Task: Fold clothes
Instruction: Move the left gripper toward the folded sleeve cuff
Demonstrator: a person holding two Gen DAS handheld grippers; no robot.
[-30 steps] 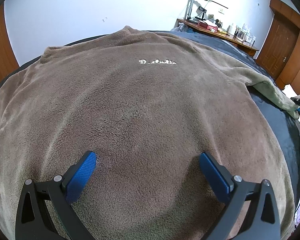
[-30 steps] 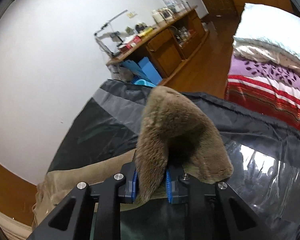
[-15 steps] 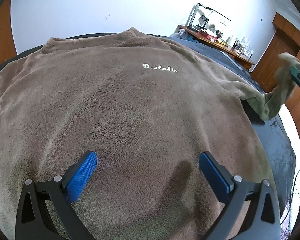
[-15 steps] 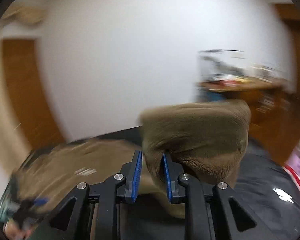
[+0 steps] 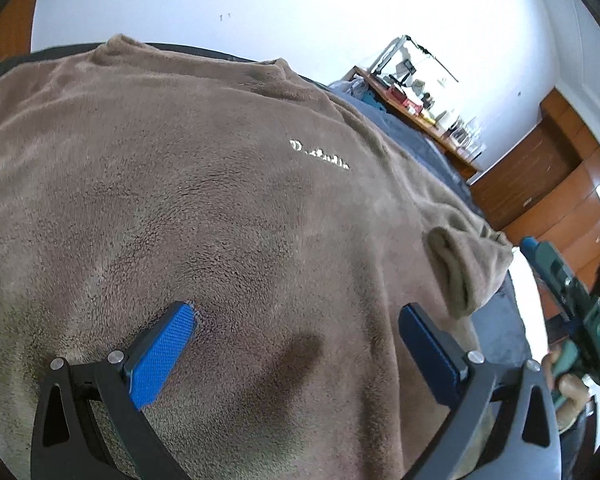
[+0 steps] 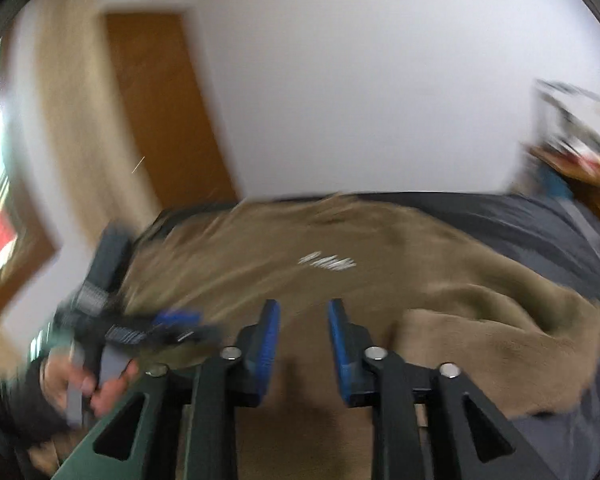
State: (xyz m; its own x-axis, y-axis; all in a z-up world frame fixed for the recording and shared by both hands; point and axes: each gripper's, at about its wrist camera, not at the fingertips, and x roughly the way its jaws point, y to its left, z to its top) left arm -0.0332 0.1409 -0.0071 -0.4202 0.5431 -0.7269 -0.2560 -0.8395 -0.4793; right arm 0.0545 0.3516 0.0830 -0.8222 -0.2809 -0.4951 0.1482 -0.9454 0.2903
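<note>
A brown fleece sweater [image 5: 228, 216] lies spread flat over a dark sheet [image 5: 496, 336], front up, with a line of white lettering [image 5: 319, 155] on its chest. The collar points toward the white wall [image 5: 300, 8]. One sleeve [image 5: 460, 264] is folded in over the body of the sweater, its cuff lying near the sweater's edge by the sheet.

The left gripper [image 5: 296, 344] hovers over the lower part of the sweater with its blue pads [image 5: 162, 356] spread wide apart and nothing between them.

The right gripper [image 6: 303, 344] is above the sweater beside the folded sleeve; its jaws are opening, and no cloth is between them. The right wrist view is blurred, but a hand [image 6: 80, 384] holding the left gripper shows beside the sweater.

Beyond the sweater, a wooden desk [image 5: 420, 116] with clutter stands against the wall.
</note>
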